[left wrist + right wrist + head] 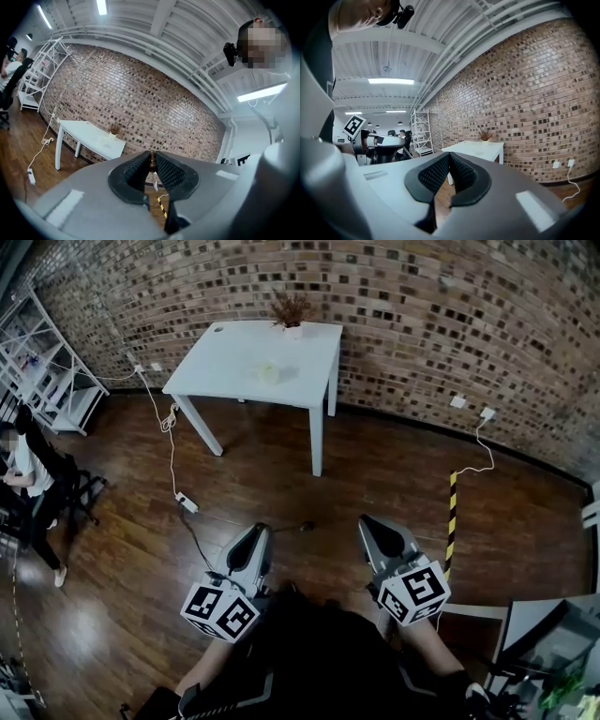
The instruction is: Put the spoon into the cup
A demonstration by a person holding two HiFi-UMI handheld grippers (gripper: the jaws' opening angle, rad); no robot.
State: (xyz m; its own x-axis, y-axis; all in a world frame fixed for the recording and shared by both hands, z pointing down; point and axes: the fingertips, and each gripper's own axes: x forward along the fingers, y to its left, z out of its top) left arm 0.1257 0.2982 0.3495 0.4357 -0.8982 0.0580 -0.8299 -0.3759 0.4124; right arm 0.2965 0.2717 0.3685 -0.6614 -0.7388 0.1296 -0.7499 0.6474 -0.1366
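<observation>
Spoon (151,161): brown knobbed end sits at the very tips of the left gripper (151,154), pinched between the ribbed fingers (138,171). In the head view the spoon (298,526) juts out from the fingertips as a thin dark stick, lower centre of frame, over the wood floor (375,474).

Right gripper (449,154): fingers (433,174) pressed together at the tips, nothing between them.

White tabletop (234,357), upper centre, well apart from both grippers. It carries a small pale object (269,371), too small to identify, and a potted plant (292,310) against the brick wall (450,315).
</observation>
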